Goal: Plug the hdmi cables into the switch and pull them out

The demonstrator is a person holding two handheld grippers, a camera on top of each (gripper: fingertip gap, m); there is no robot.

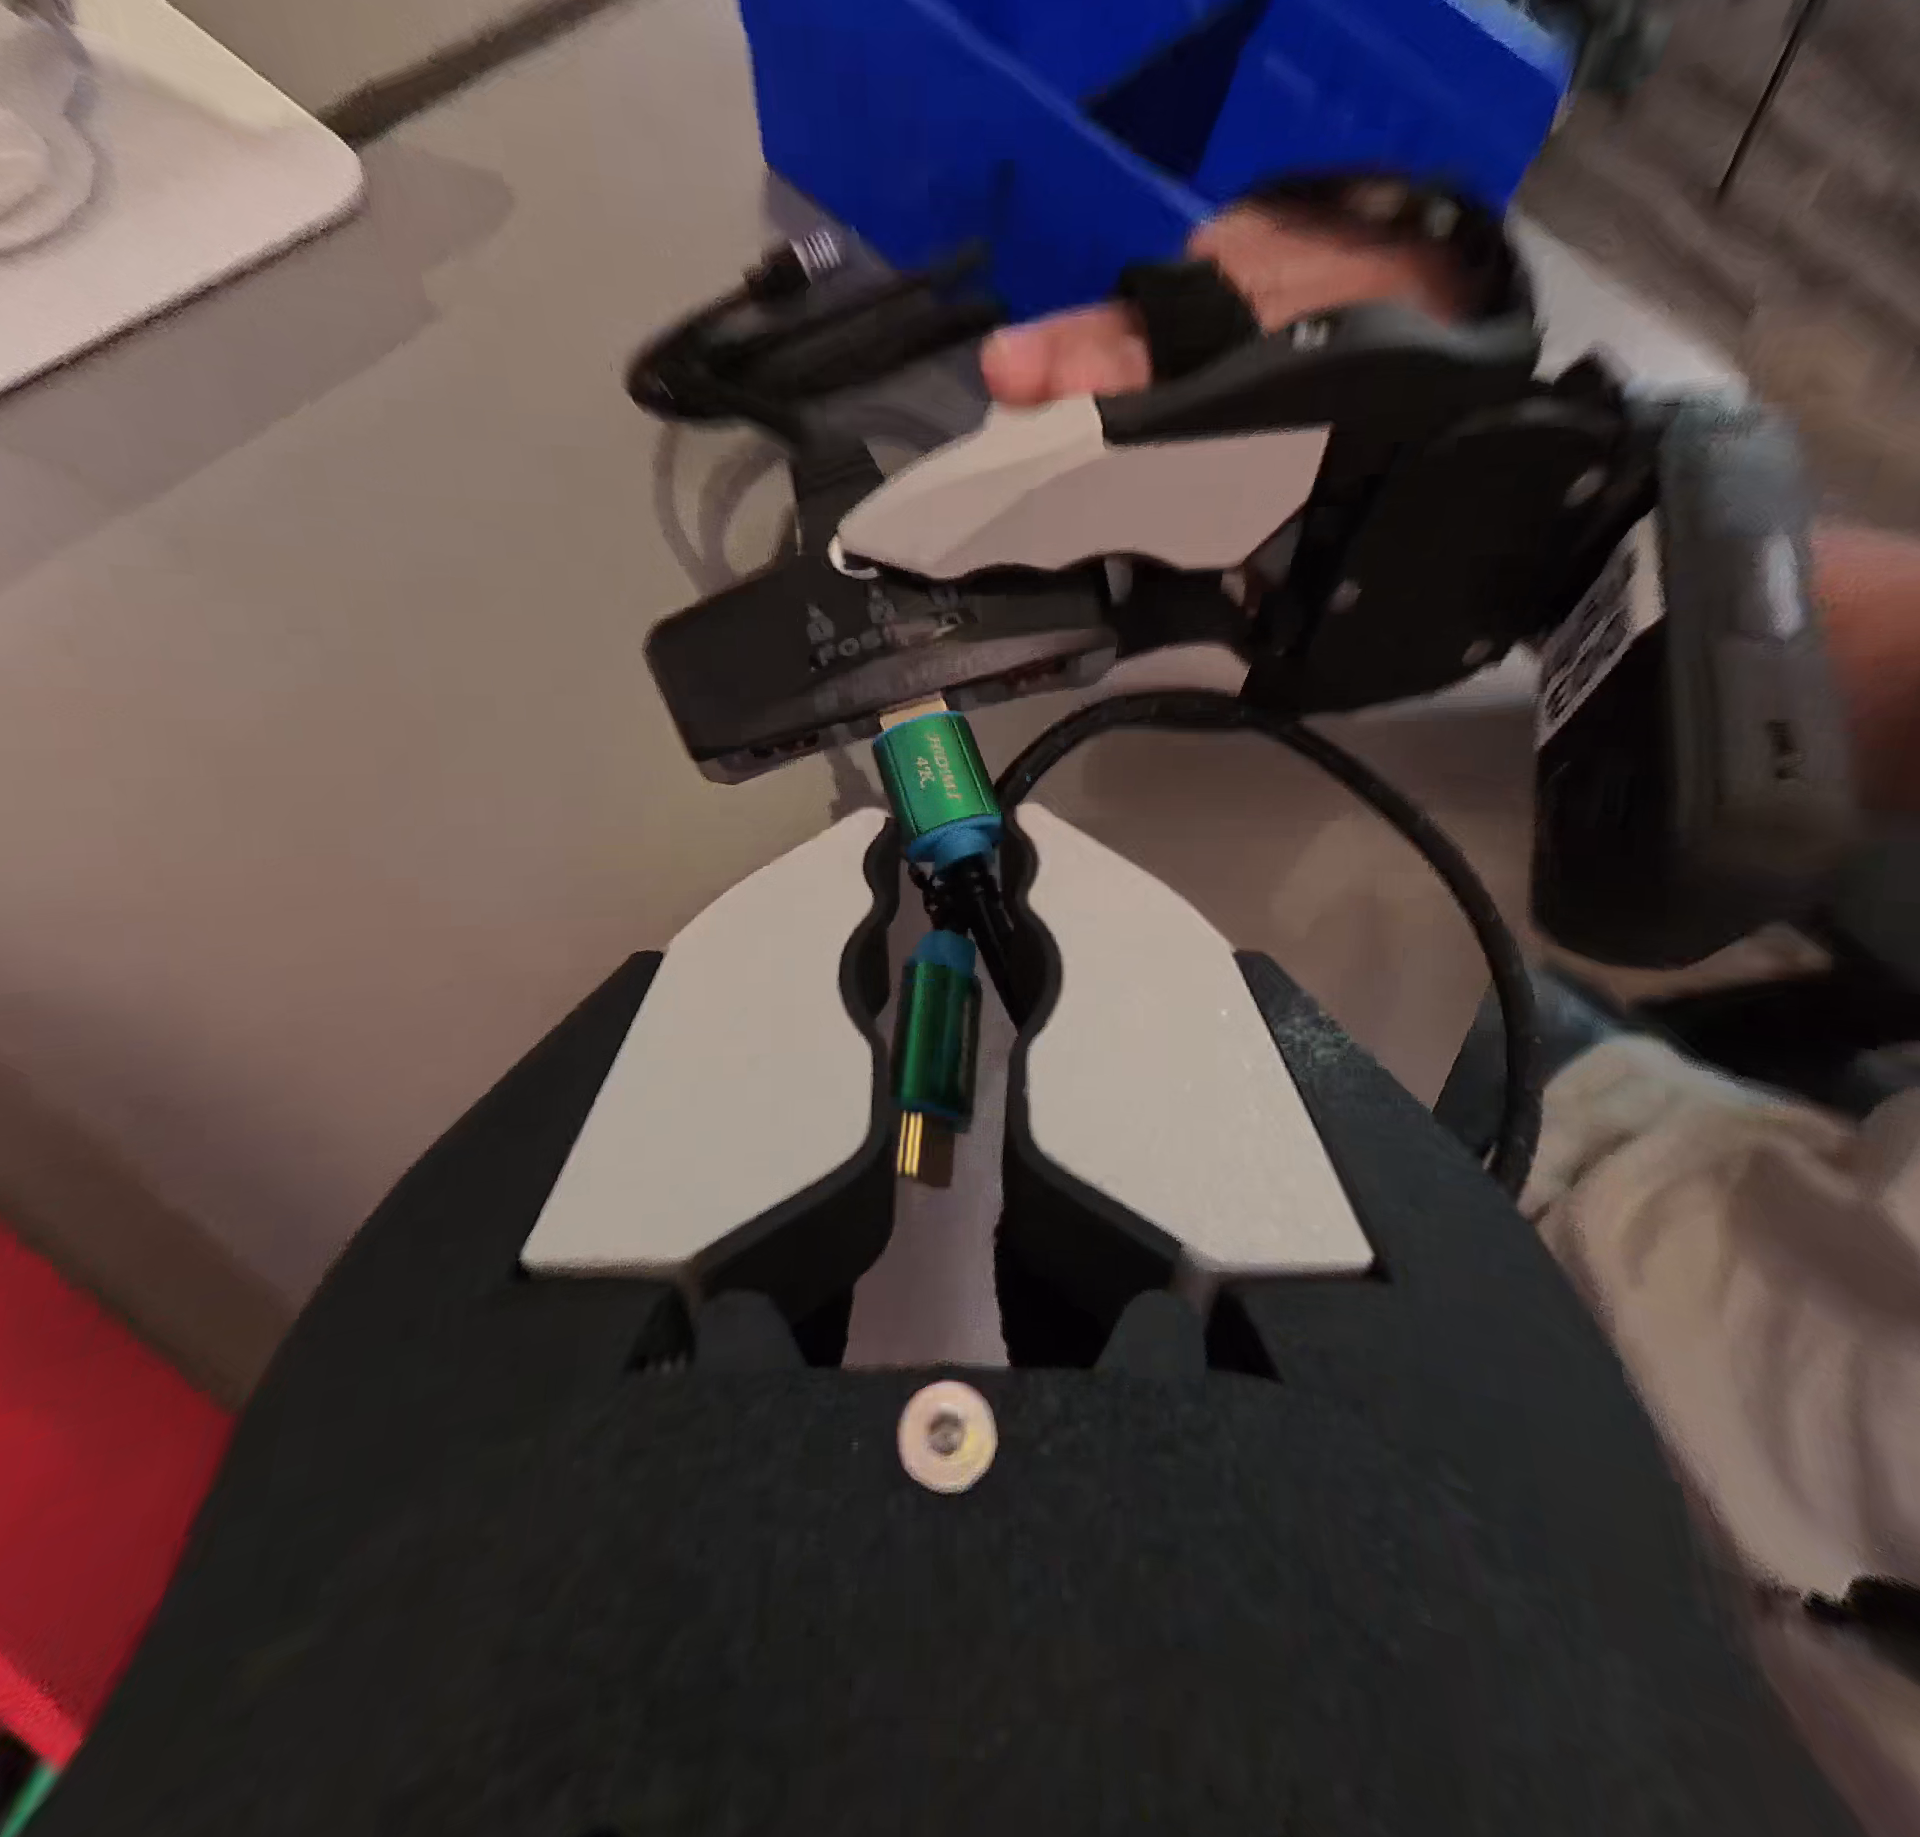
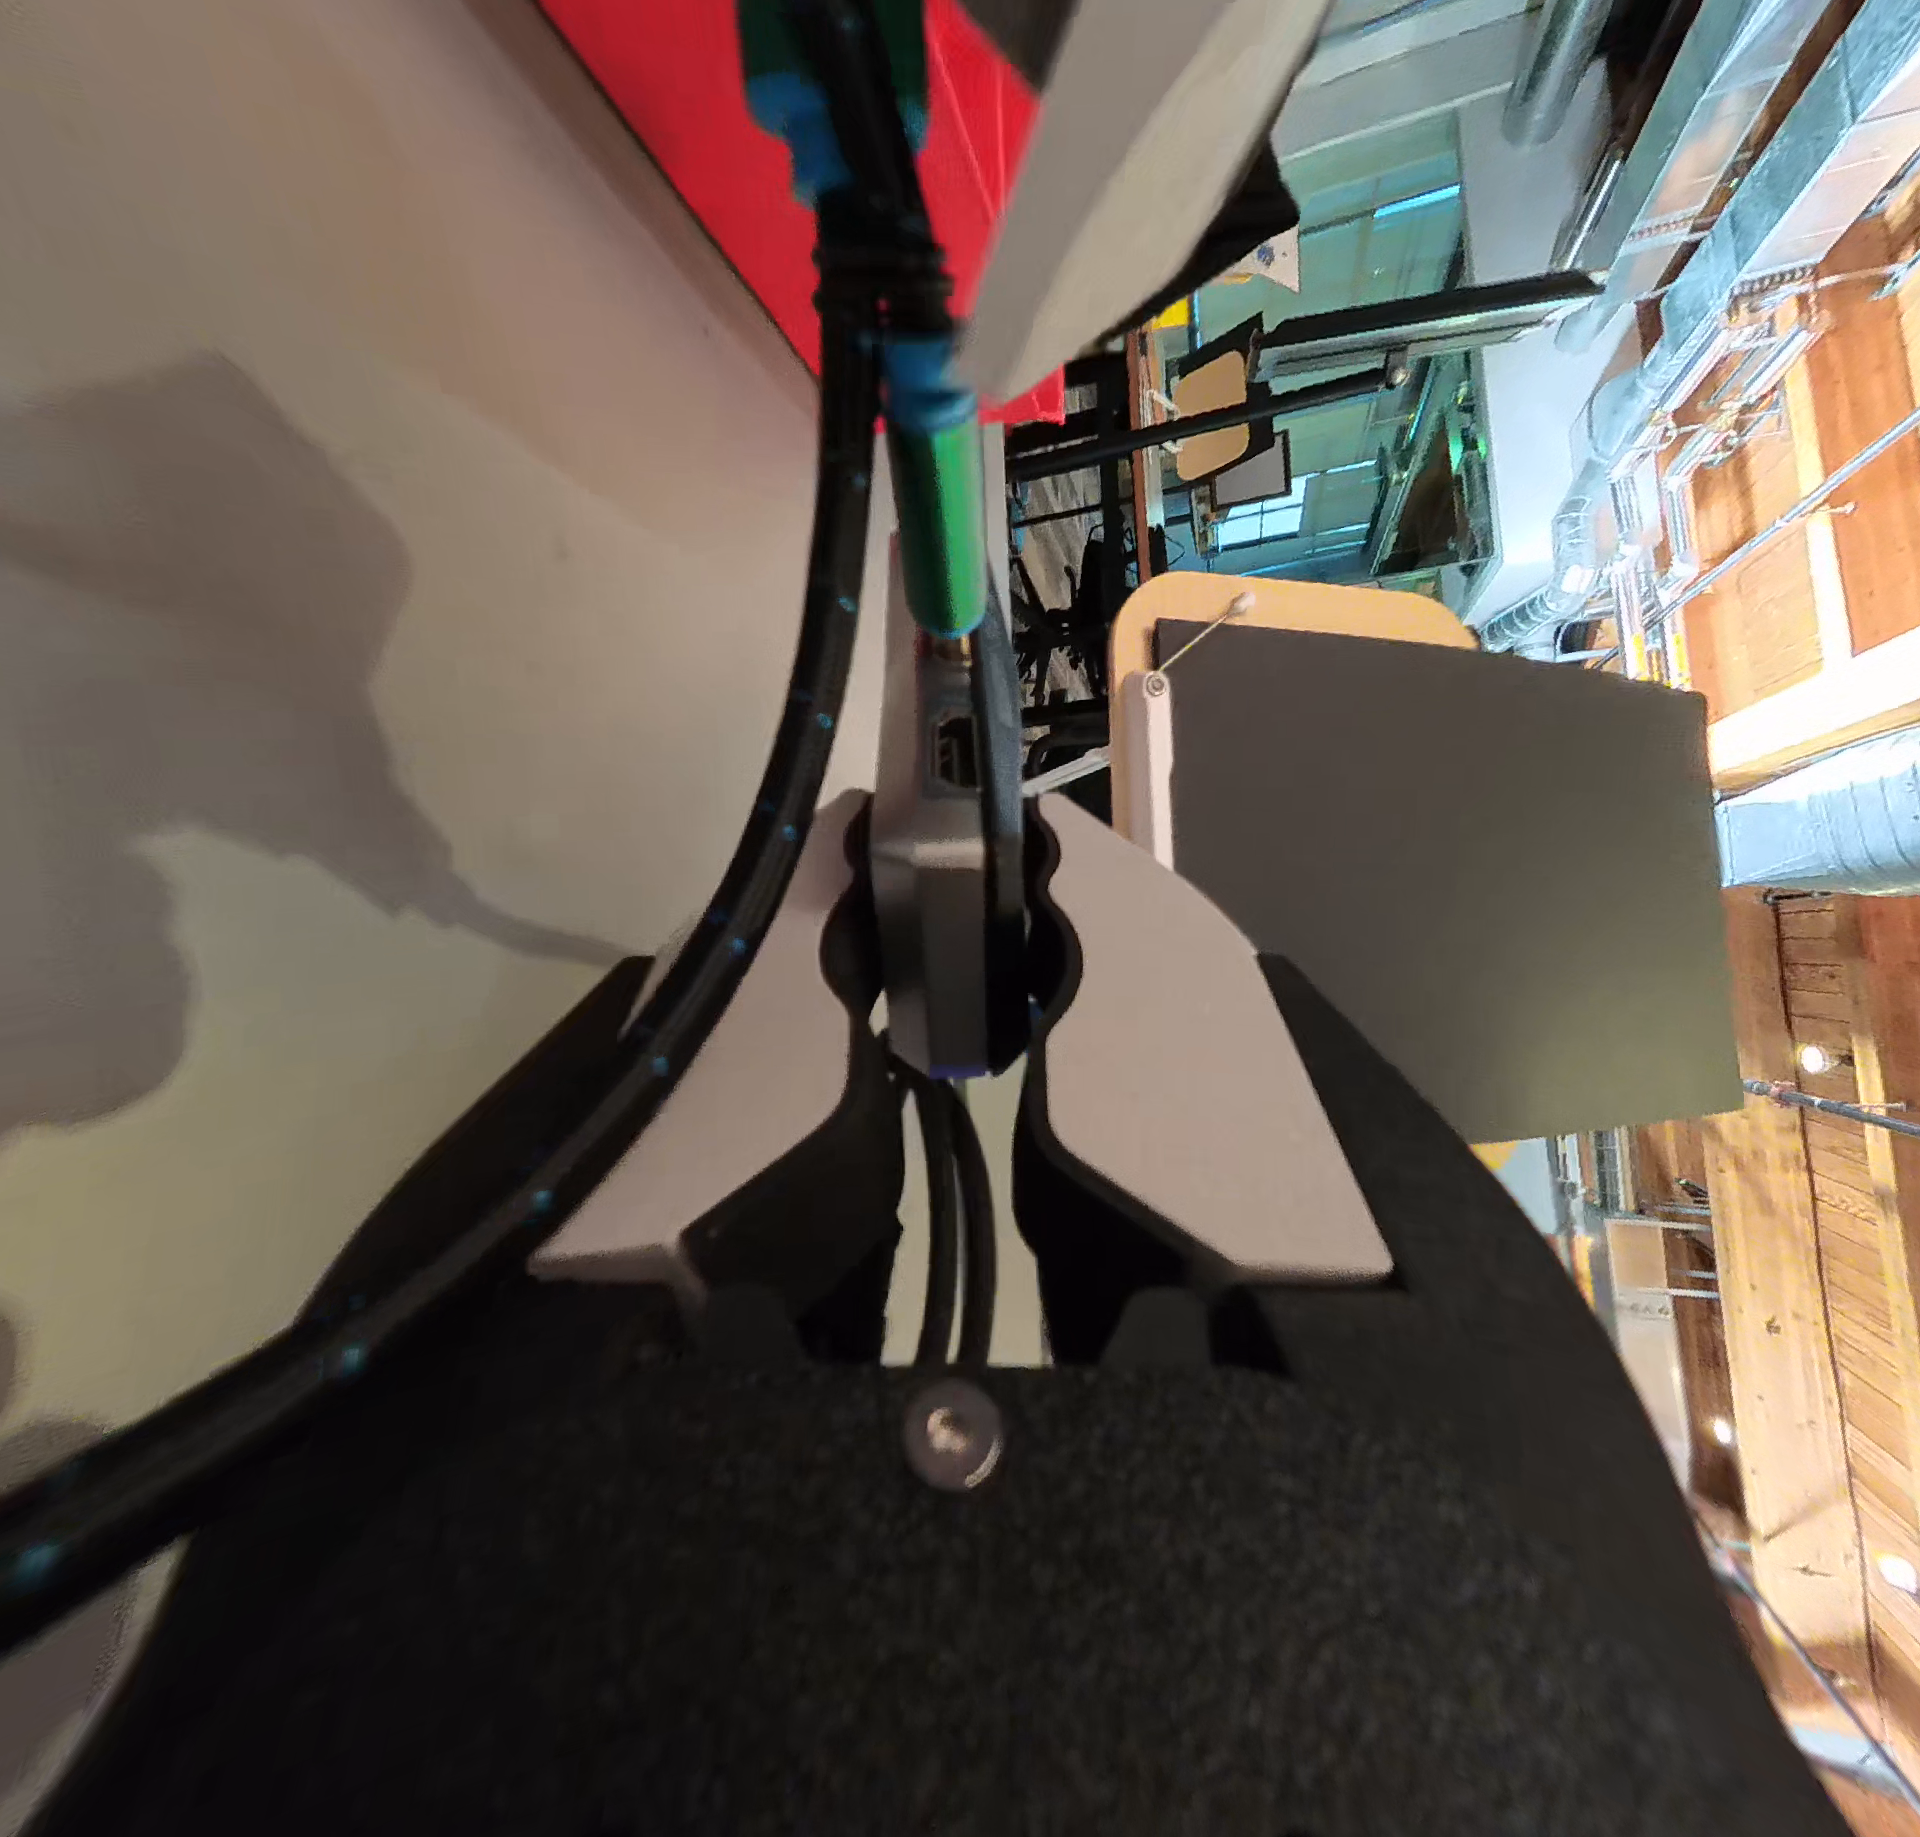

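Switch sits lifted off the tabletop, clamped flat in the right tool, which comes in from its right side. One green plug has its metal tip at a port on the switch's near edge; gold is still visible, so I judge it only partly seated, or partly drawn out, and cannot tell which. Left tool is clenched on the cable just behind that plug's blue collar, right below the switch. A second green plug hangs loose between the left tool's fingers, further from the switch, contacts bare, plugged into nothing.

Progress: one plug engaged with the switch, the other not in. Whether this is the plug-in or pull-out half is not readable from these frames; either way the loose plug and at least one more insertion or removal appear left.

Left wrist view alone shows the switch's top face, the person's hand under a blue mount, a black cable loop on the tabletop beyond the switch, and a white pad far left of it.

Right wrist view alone shows the switch edge-on in the right tool, an empty port just beside the plug, thin leads running back from the switch, and a red mat past it.
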